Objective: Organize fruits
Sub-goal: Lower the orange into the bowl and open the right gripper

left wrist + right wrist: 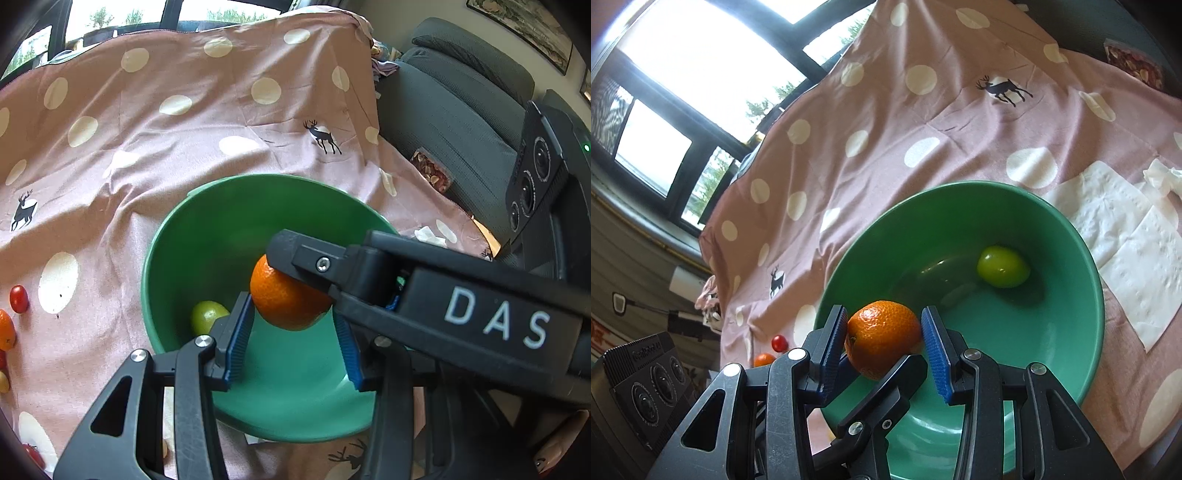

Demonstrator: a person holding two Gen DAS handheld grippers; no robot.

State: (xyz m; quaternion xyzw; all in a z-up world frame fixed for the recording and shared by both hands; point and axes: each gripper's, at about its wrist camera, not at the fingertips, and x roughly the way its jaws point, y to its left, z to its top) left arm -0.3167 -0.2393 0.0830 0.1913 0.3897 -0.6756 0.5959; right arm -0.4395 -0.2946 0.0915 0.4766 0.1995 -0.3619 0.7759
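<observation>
A small orange [284, 295] [882, 336] hangs over the near side of a green bowl [192, 251] [1052, 332]. My right gripper [884, 315] is shut on it, blue pads pressing its left and right sides. In the left wrist view the right gripper [303, 275] reaches in from the right. My left gripper [291, 308] meets the same orange with its pad tips against the fruit's lower sides. One of the left gripper's fingers [882, 391] crosses under the fruit. A green lime-like fruit [207, 317] [1003, 271] lies inside the bowl.
The bowl stands on a pink polka-dot cloth [184, 129]. A cherry tomato [18, 299] [778, 342] and another small orange [5, 330] [764, 359] lie to the left. White paper towels [1126, 251] lie right of the bowl. A grey sofa [461, 110] stands beyond the table.
</observation>
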